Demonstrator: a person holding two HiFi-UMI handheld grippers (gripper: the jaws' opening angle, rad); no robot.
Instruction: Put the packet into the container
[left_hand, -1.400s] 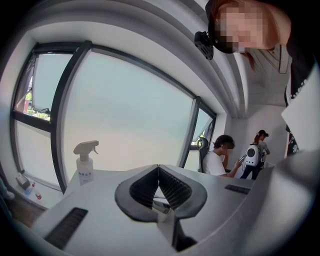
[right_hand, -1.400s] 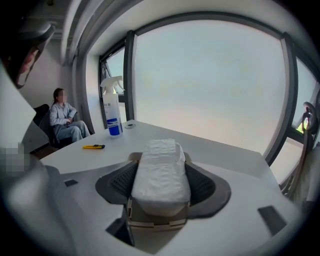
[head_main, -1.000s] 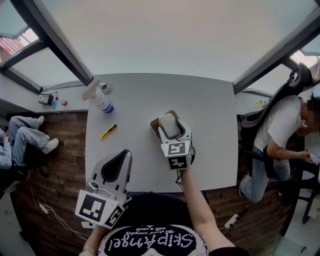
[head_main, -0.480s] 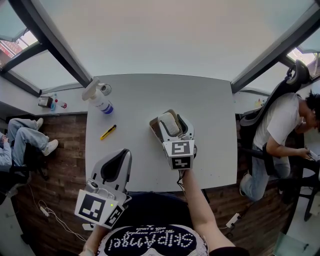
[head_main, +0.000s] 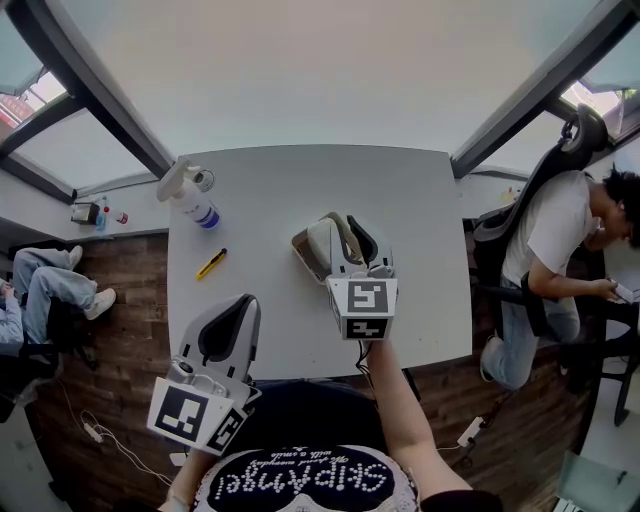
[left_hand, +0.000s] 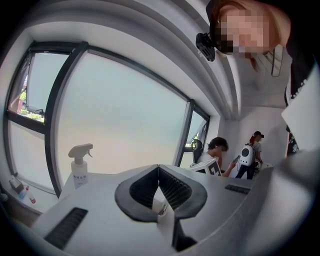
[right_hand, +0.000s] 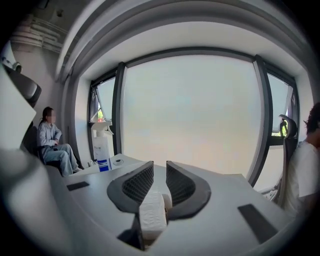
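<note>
A brown container (head_main: 301, 251) sits mid-table (head_main: 420, 200). My right gripper (head_main: 347, 222) reaches over it, so the white packet does not show in the head view. In the right gripper view the textured white packet (right_hand: 152, 215) lies low between the jaws of the right gripper (right_hand: 160, 164). Those jaws are closing and their pads pinch the packet's sides, with a narrow gap left at the tips. My left gripper (head_main: 237, 305) rests at the table's near left edge. The left gripper view shows the left gripper (left_hand: 158, 167) shut with tips touching and nothing held.
A spray bottle (head_main: 190, 200) stands at the far left corner beside a small ring (head_main: 205, 180). A yellow pen (head_main: 211, 264) lies left of the container. One person sits on a chair at the right (head_main: 560, 250), another at the left (head_main: 40, 290).
The right gripper's jaws have gone from wide apart around the packet to narrow against it, and the gripper shifted slightly right. The left gripper has not moved.
</note>
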